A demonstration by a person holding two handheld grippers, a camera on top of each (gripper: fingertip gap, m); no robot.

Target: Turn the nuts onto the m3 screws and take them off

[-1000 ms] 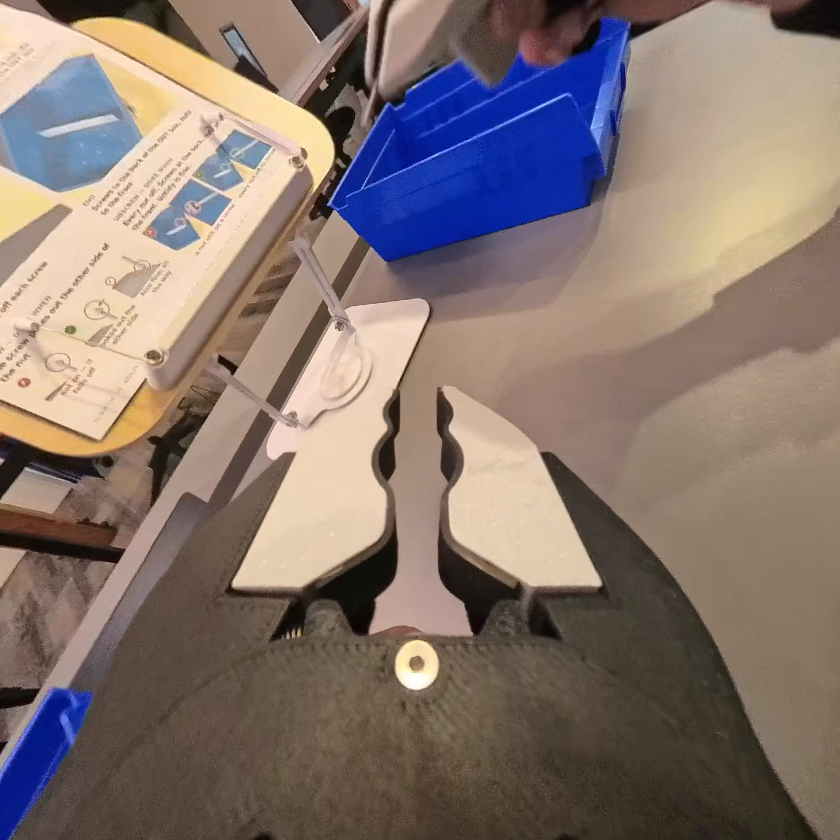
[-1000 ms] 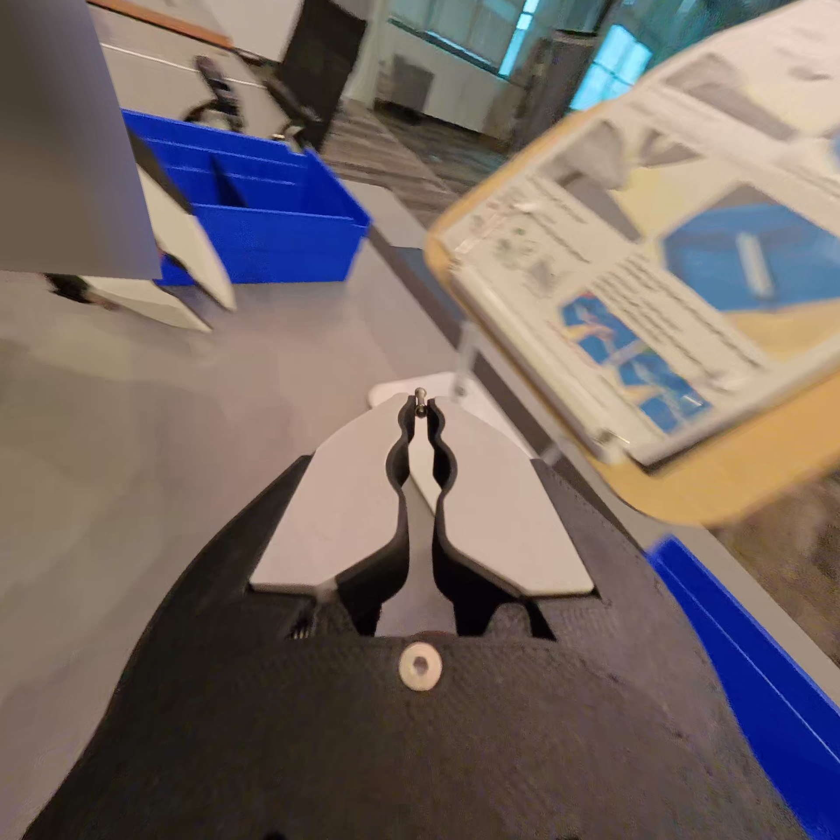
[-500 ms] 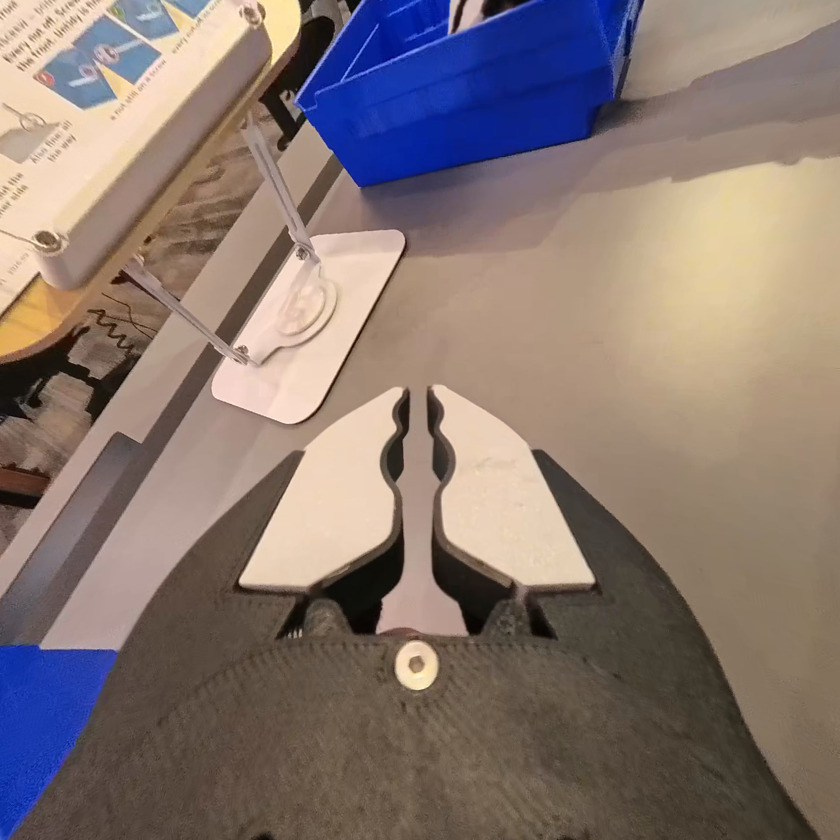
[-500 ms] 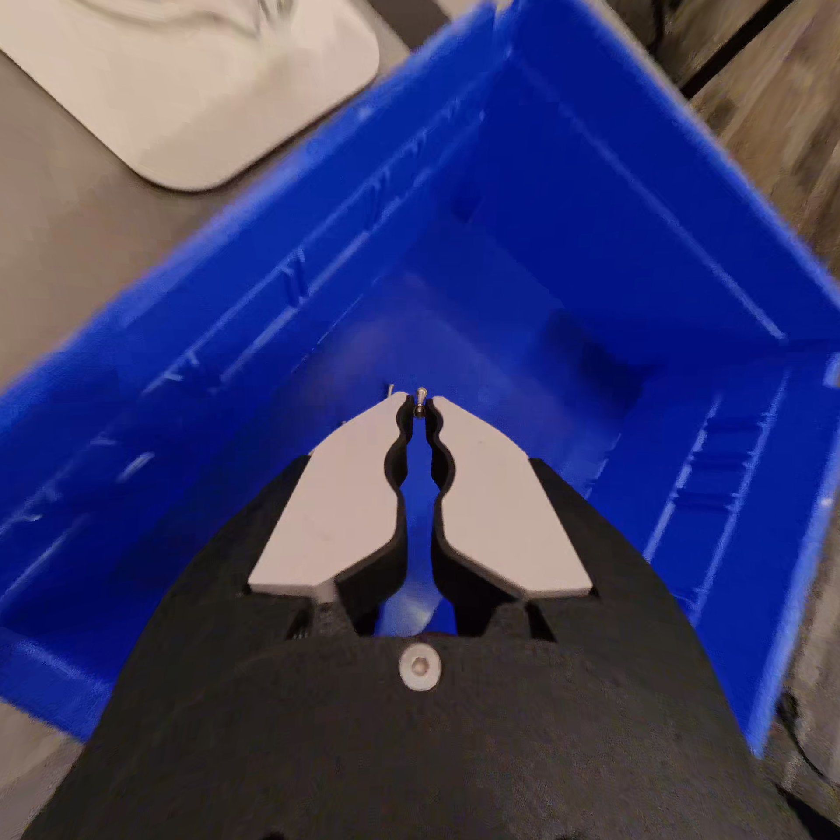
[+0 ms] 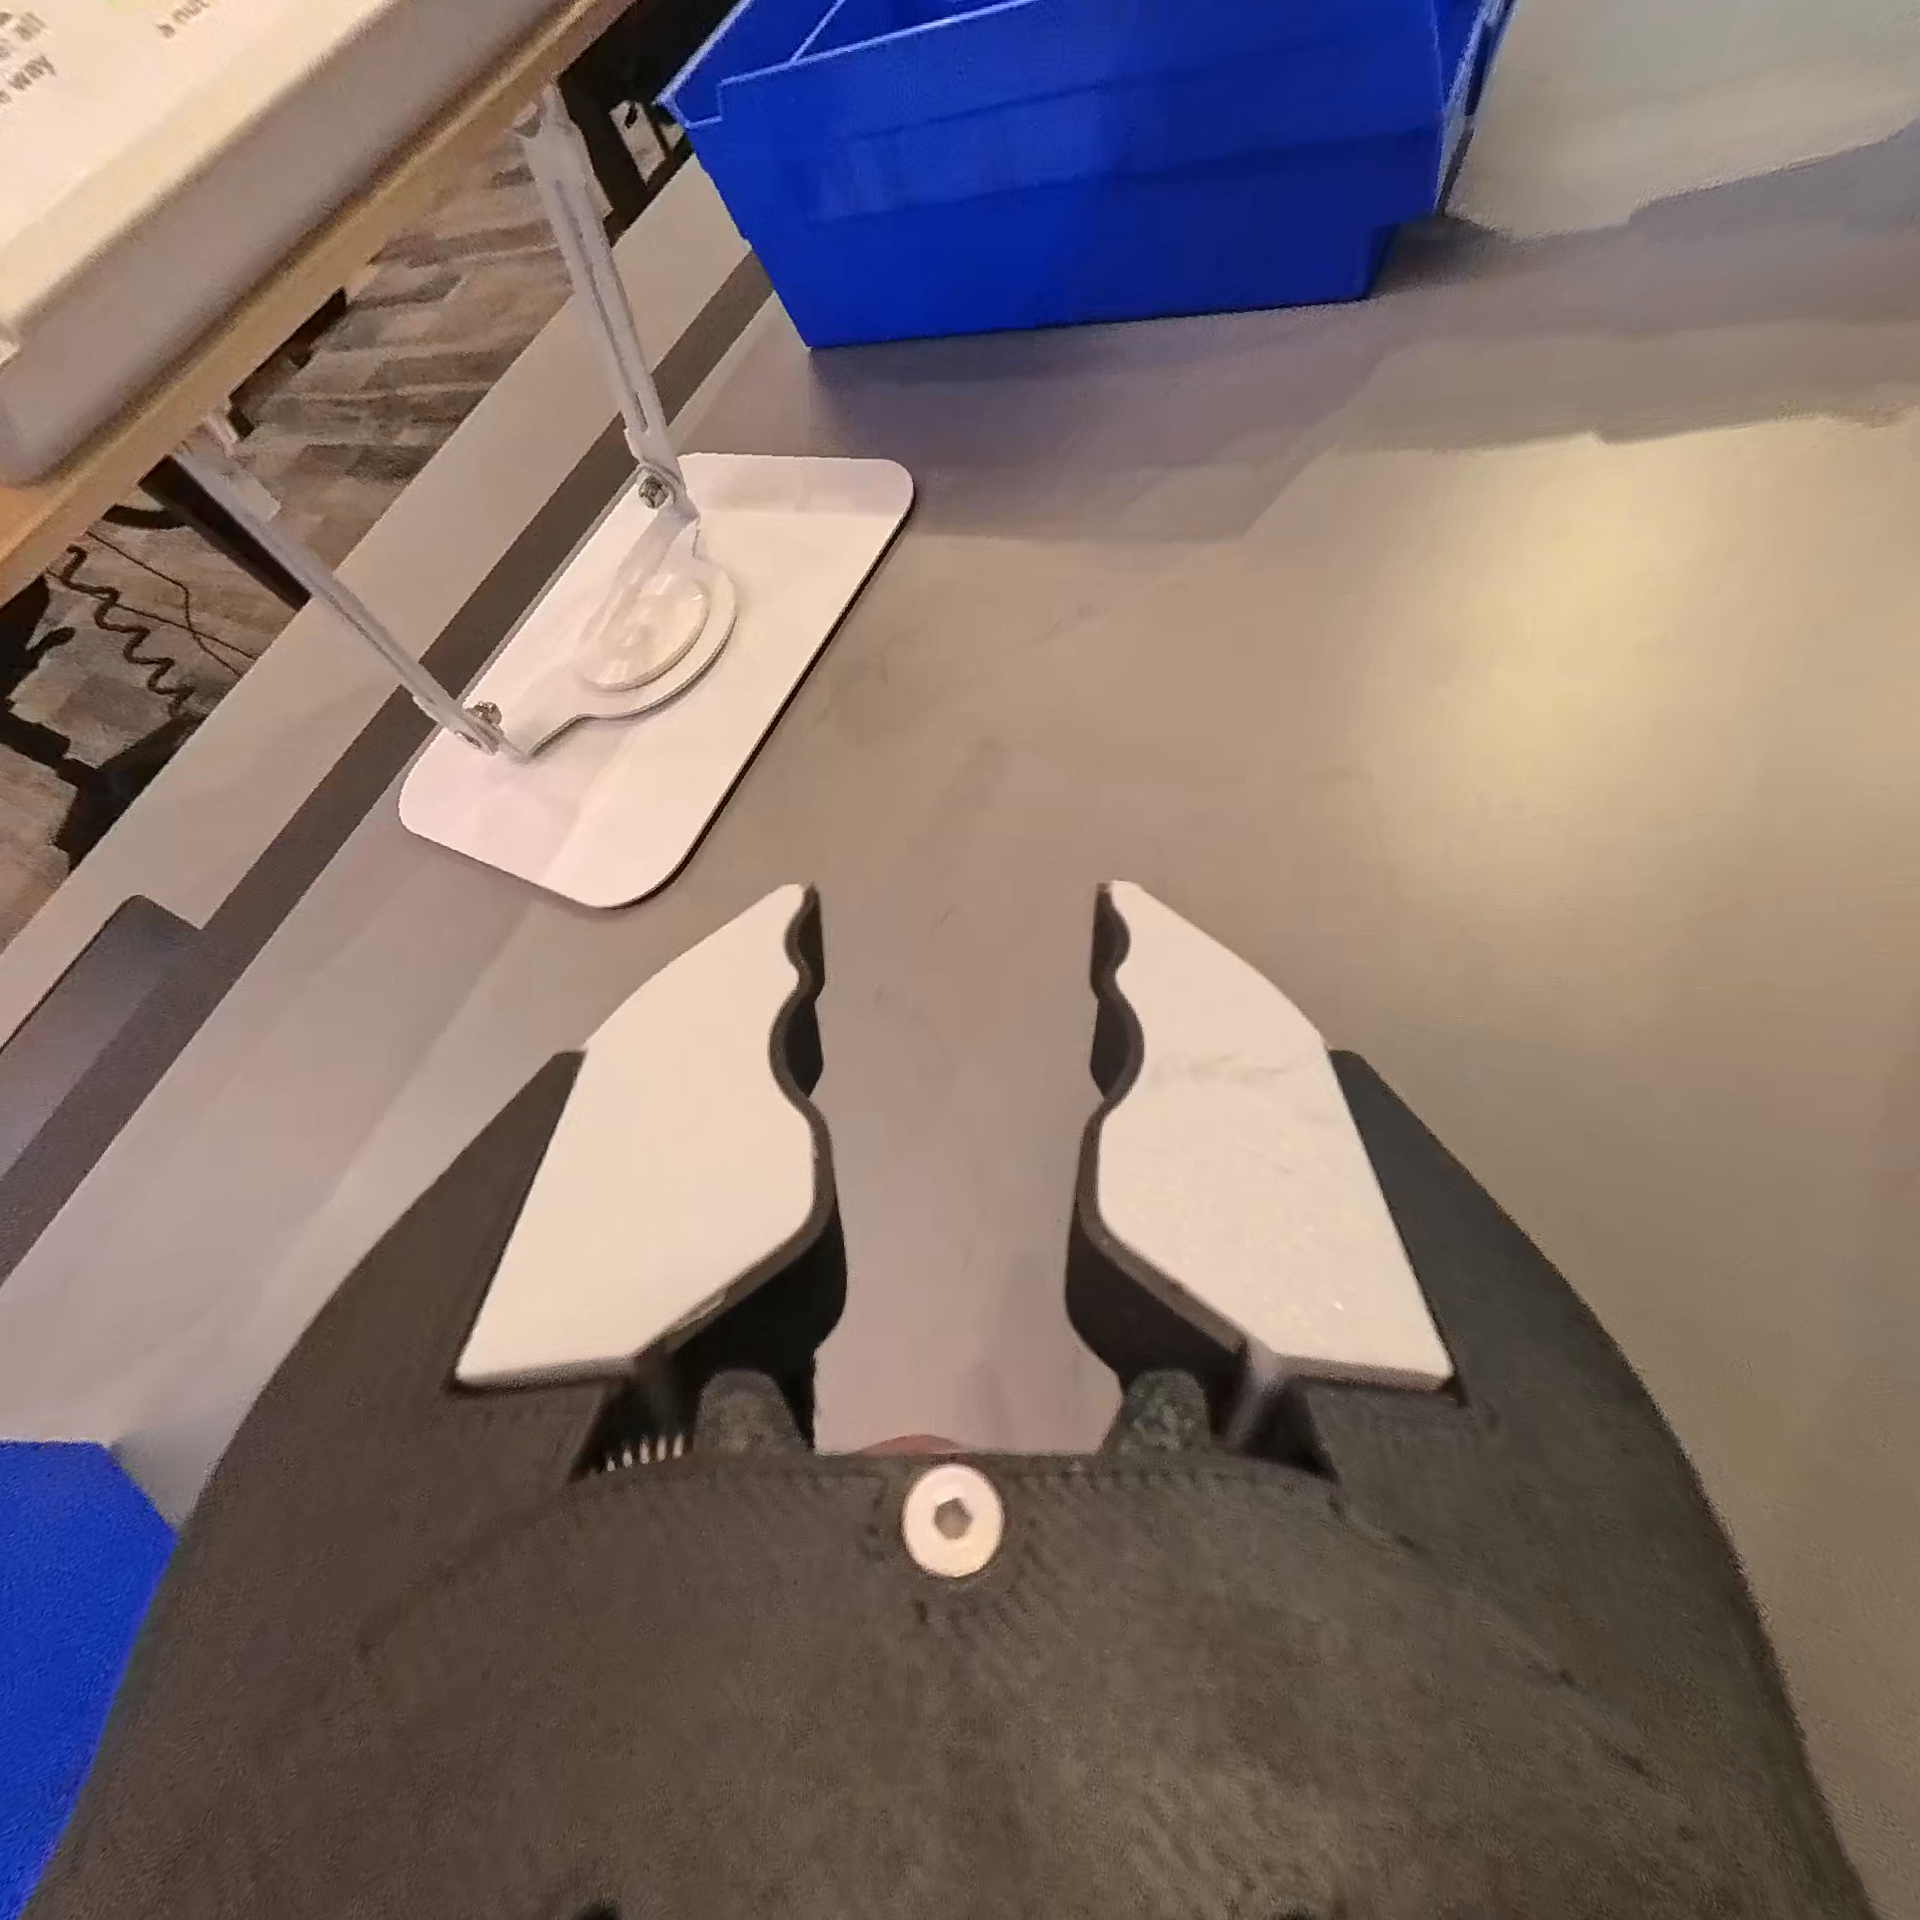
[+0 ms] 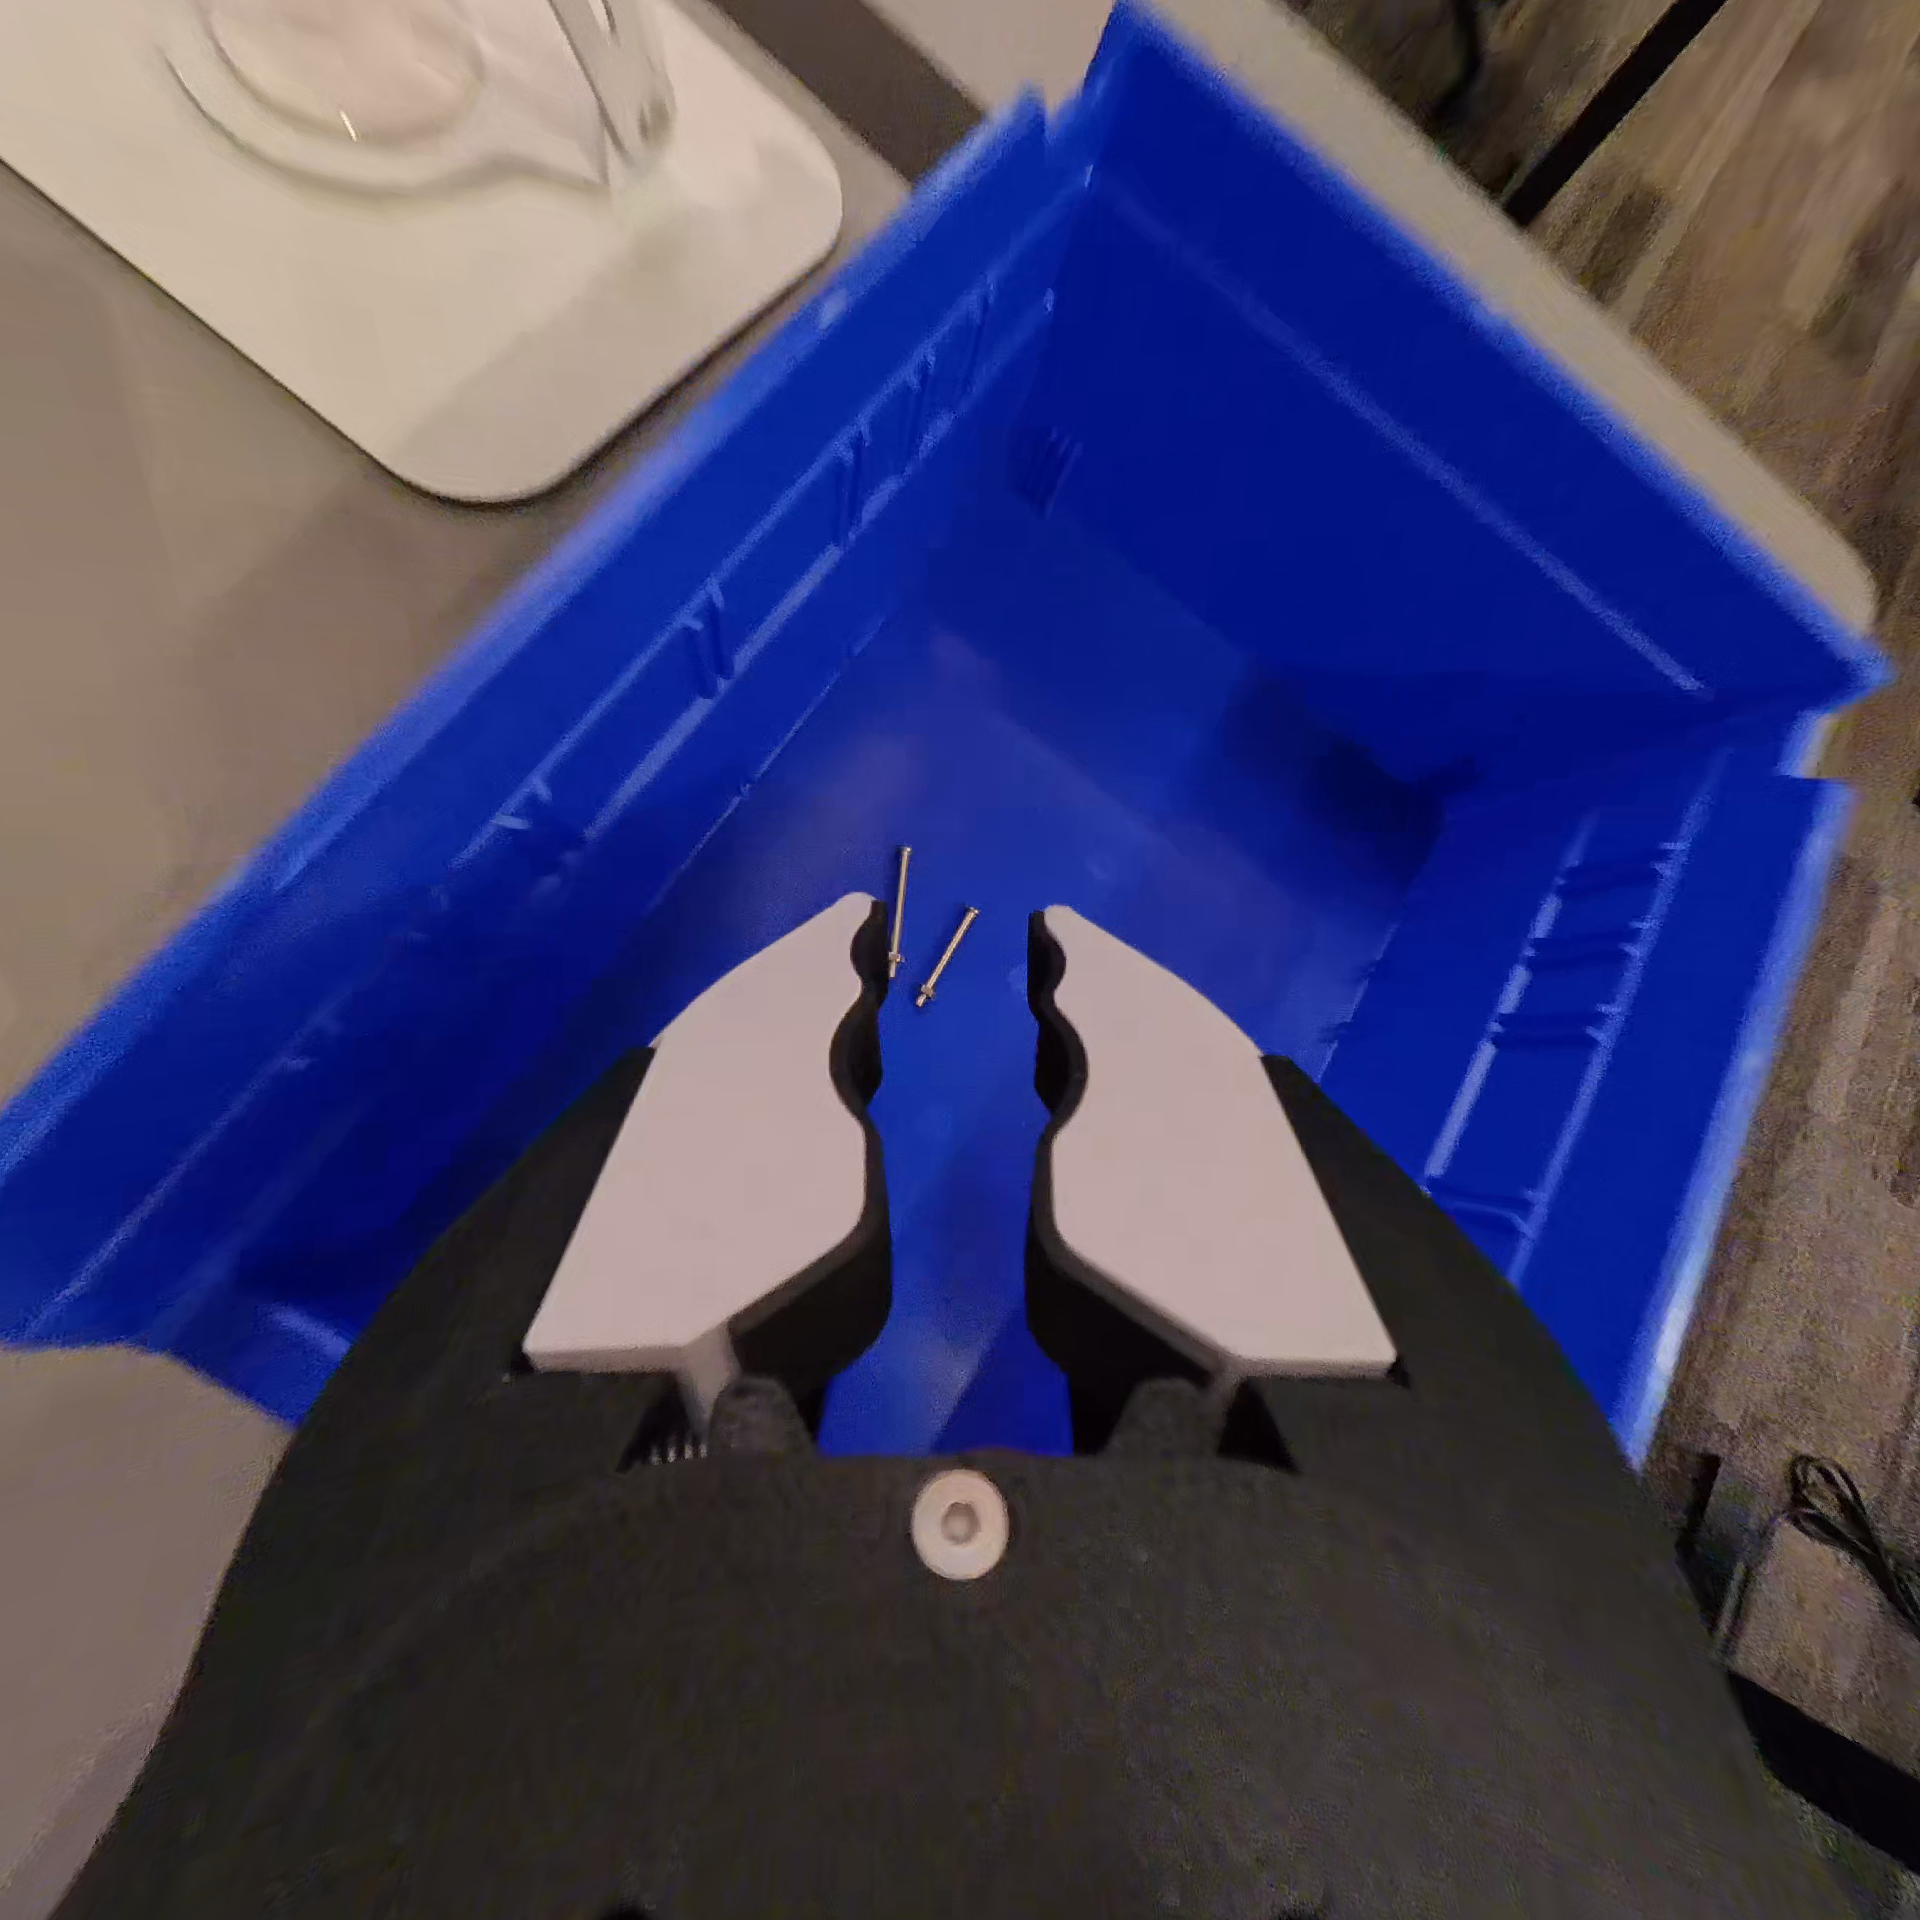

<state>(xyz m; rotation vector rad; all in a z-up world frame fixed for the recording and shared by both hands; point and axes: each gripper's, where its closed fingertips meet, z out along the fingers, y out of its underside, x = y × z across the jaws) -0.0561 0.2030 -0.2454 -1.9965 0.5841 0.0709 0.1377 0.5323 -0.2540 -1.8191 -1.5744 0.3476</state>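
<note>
Two thin metal screws lie on the floor of a blue bin [image 6: 1351, 499] in the right wrist view, one [image 6: 899, 906] by the left fingertip and one [image 6: 948, 954] just right of it. Each seems to carry a small nut near its lower end. My right gripper [image 6: 951, 914] is open and empty above them, inside the bin's mouth. My left gripper [image 5: 954, 896] is open and empty over the bare grey table [image 5: 1455, 779]. A second blue bin [image 5: 1091, 197] stands ahead of it.
A white base plate [image 5: 665, 686] with clear struts holds up a tilted instruction board [image 5: 156, 208] at the left table edge. The plate also shows in the right wrist view [image 6: 436, 291]. Another blue bin's corner [image 5: 52, 1558] is at lower left. Floor lies beyond the table edge. There is about 40 cm between the tips of the two grippers.
My right gripper has opened and let go of the screw, which now lies in the blue bin beside another. My left gripper has opened wider and pulled back from the white plate.
</note>
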